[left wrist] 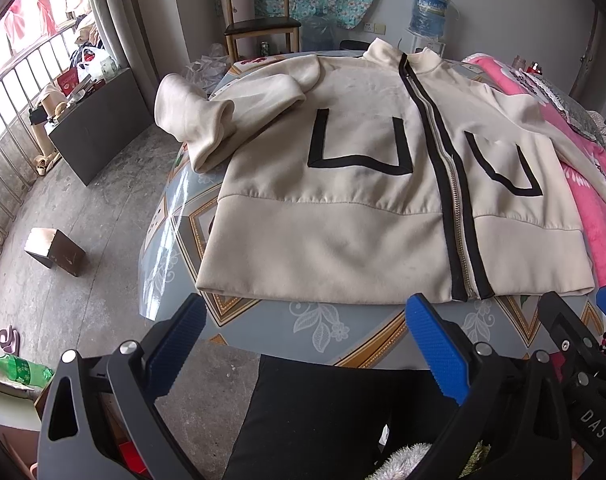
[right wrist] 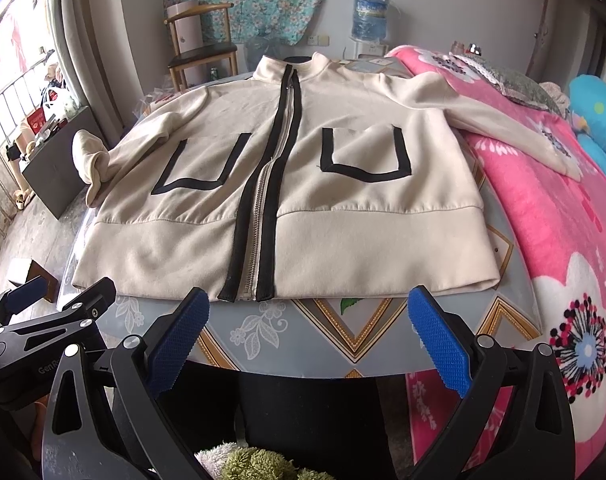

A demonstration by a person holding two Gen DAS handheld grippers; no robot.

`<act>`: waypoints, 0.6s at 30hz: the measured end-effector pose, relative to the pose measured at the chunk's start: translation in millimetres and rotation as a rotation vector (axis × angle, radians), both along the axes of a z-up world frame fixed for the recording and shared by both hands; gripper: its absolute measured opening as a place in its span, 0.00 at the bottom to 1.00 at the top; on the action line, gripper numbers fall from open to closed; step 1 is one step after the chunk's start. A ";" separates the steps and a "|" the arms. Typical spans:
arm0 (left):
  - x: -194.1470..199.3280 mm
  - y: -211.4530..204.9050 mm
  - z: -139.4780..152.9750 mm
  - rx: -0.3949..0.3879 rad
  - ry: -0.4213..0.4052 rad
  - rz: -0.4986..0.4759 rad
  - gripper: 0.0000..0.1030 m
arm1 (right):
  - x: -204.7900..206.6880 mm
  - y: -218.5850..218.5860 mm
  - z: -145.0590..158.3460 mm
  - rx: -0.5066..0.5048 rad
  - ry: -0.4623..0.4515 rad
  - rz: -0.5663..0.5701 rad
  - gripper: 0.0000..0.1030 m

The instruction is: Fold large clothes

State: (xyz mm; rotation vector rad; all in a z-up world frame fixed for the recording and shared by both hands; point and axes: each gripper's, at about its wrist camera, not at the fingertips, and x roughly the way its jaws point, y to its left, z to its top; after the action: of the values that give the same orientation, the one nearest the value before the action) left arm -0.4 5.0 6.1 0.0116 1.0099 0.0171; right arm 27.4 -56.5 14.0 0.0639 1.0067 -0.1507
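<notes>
Daylight from the blown-out left window (left wrist: 19, 52); fisheye-warped, vignetted edges.

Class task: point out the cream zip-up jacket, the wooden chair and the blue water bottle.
Cream zip-up jacket (right wrist: 343, 240), right wrist view, on its hem band.
Wooden chair (left wrist: 261, 26), left wrist view, on its dark seat.
Blue water bottle (right wrist: 369, 16), right wrist view, on its body.

Cream jacket (right wrist: 343, 240) flat on patterned table (right wrist: 343, 328).

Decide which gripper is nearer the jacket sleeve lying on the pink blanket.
Right. The right gripper hovers off the hem on the sleeve's side; the left gripper sits farther toward the opposite side.
</notes>
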 end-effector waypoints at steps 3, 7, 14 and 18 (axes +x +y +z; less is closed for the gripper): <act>-0.1 0.6 -0.4 0.000 0.001 0.001 0.95 | 0.7 0.6 -0.2 -0.002 -0.001 0.000 0.93; 0.3 2.3 -1.8 0.000 0.006 0.004 0.95 | 0.9 0.5 -0.4 -0.003 -0.001 -0.002 0.93; 1.2 2.9 -2.8 0.001 0.007 0.004 0.95 | 5.2 0.8 -2.7 -0.019 0.003 -0.007 0.93; 1.8 3.1 -3.7 0.003 0.007 0.004 0.95 | 7.0 0.2 -3.5 -0.020 0.001 -0.010 0.93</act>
State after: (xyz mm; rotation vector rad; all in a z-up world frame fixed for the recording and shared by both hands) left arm 1.4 8.1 2.4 0.0123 1.0173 0.0226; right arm 34.4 -56.3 10.5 0.0507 1.0056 -0.1695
